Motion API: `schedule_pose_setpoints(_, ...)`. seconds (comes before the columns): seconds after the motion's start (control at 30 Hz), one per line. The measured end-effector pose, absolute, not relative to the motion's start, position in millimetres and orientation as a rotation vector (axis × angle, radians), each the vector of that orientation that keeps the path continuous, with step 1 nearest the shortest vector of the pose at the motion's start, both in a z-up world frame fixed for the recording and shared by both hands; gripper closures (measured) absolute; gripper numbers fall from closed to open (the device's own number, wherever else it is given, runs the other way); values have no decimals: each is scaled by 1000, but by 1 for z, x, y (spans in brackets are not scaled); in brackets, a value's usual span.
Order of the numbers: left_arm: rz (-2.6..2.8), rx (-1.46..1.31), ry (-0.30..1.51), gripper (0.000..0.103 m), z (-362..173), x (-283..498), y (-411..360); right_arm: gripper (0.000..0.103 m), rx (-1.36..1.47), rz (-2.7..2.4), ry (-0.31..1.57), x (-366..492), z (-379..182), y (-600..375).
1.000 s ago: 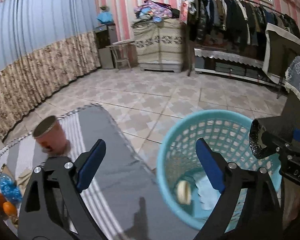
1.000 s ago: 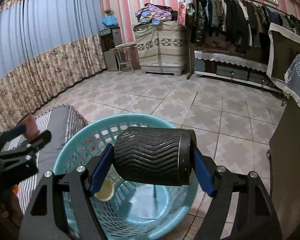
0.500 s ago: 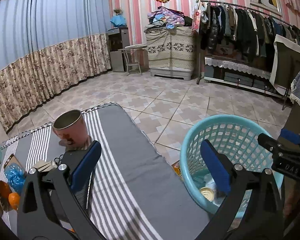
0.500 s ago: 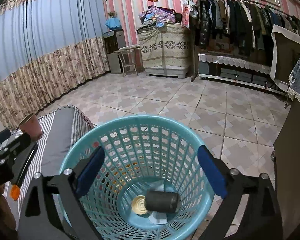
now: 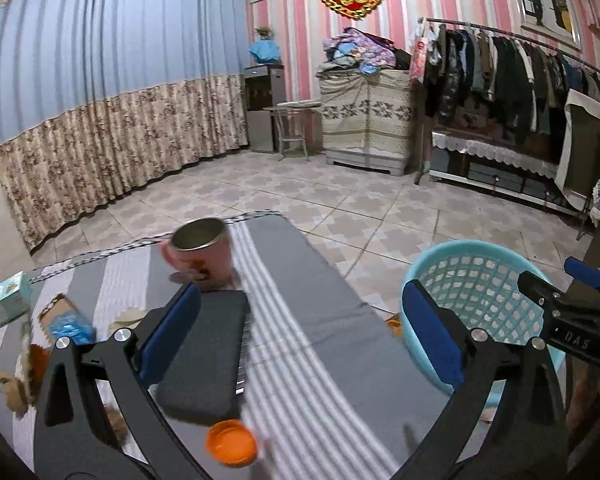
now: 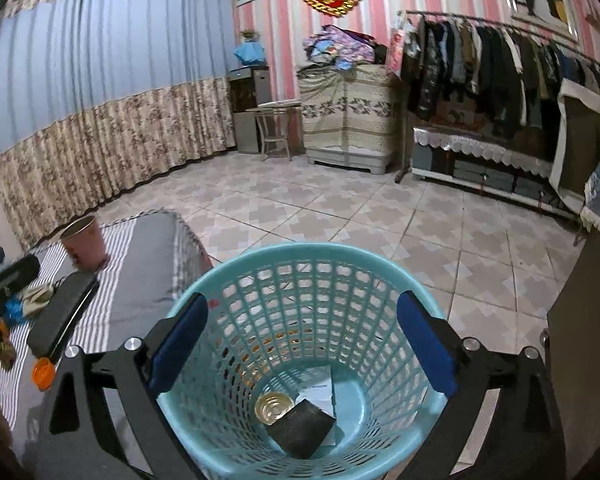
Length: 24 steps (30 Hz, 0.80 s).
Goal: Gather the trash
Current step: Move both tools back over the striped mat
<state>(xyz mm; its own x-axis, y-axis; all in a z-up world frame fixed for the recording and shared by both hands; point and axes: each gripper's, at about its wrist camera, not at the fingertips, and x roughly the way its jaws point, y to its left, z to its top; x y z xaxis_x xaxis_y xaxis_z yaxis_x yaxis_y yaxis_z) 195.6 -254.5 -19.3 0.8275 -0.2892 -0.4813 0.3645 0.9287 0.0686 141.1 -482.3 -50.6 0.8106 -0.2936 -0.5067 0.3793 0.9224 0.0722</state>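
Trash lies on the striped table [image 5: 300, 344] in the left wrist view: an orange cap [image 5: 231, 449] and a pink cup [image 5: 199, 252], with the left gripper [image 5: 300, 332] wide open and empty above them. In the right wrist view, the right gripper [image 6: 302, 346] is open and empty over the blue basket [image 6: 236, 276], where a black roll [image 6: 302, 428] and a tin lid [image 6: 274, 407] lie on the bottom

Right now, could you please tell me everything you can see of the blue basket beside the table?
The blue basket is a round, light-blue plastic bin with lattice walls and a smooth solid rim. It stands upright on the tiled floor, right by the edge of the striped table. Inside, on its bottom, lie a black ribbed cup on its side, a round metal lid and white paper. Neither gripper touches it.
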Motion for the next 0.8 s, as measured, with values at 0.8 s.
schedule_pose_setpoints(0.8, -102, 132, 441, 5, -3, 141, -84, 9, 55, -131, 443, 110, -31, -347)
